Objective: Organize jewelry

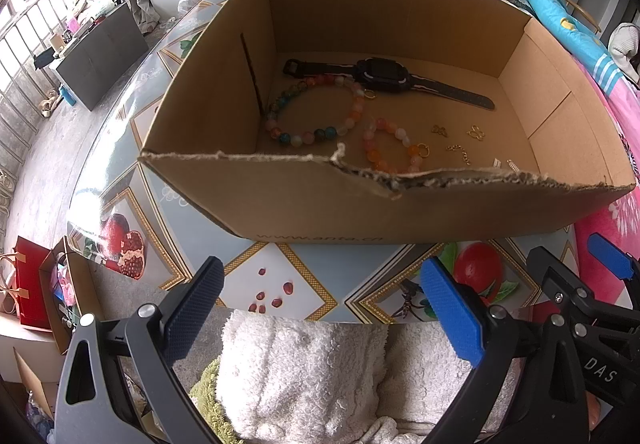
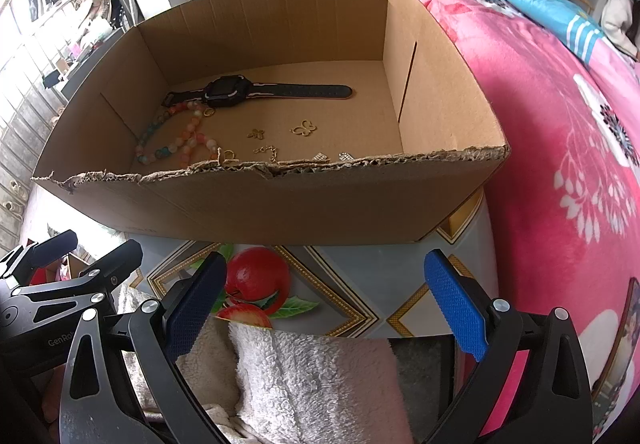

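Observation:
An open cardboard box (image 1: pixel 304 200) (image 2: pixel 280 200) with a torn front rim stands on the patterned table. Inside lie a black watch (image 1: pixel 384 73) (image 2: pixel 228 89), a large multicoloured bead bracelet (image 1: pixel 316 106) (image 2: pixel 168 140), a smaller orange-pink bead bracelet (image 1: pixel 394 148), two gold butterfly charms (image 1: pixel 476 132) (image 2: pixel 304 128), a gold chain (image 1: pixel 460 152) (image 2: pixel 268 151) and small silver pieces (image 2: pixel 320 156) by the front wall. My left gripper (image 1: pixel 324 308) and my right gripper (image 2: pixel 324 304) hover open and empty before the box, side by side.
A white fluffy towel (image 1: pixel 304 368) (image 2: pixel 316 380) lies under both grippers at the table's near edge. A pink flowered blanket (image 2: pixel 560 124) rises close on the right. Left of the table is floor with a red bag (image 1: pixel 30 284) and a dark cabinet (image 1: pixel 100 56).

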{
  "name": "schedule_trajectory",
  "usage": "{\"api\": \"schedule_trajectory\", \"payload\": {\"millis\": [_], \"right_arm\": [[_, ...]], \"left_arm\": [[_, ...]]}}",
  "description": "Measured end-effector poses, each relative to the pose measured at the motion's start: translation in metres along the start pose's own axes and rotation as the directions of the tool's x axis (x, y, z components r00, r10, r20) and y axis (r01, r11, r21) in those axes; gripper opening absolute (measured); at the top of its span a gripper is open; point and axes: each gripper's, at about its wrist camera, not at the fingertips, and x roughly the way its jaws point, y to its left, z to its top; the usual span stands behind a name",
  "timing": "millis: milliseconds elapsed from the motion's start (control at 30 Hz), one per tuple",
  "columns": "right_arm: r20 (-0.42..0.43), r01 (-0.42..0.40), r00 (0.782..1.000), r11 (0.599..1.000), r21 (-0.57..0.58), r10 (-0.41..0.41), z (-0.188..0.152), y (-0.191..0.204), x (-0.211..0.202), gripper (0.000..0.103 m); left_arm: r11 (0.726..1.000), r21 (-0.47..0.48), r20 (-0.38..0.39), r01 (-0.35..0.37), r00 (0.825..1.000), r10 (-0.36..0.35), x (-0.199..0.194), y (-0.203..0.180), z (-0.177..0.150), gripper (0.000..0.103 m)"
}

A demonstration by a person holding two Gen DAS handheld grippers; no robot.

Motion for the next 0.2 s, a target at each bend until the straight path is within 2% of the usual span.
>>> {"api": "schedule_trajectory", "payload": {"millis": [200], "right_arm": [[0.0,0.0,1.0,1.0,-0.001,0.0,0.0003,0.0,0.0001,0.095]], "left_arm": [[1.0,0.001,0.0,0.0,1.0,0.0,0.0001,-0.0001,0.0,0.096]]}}
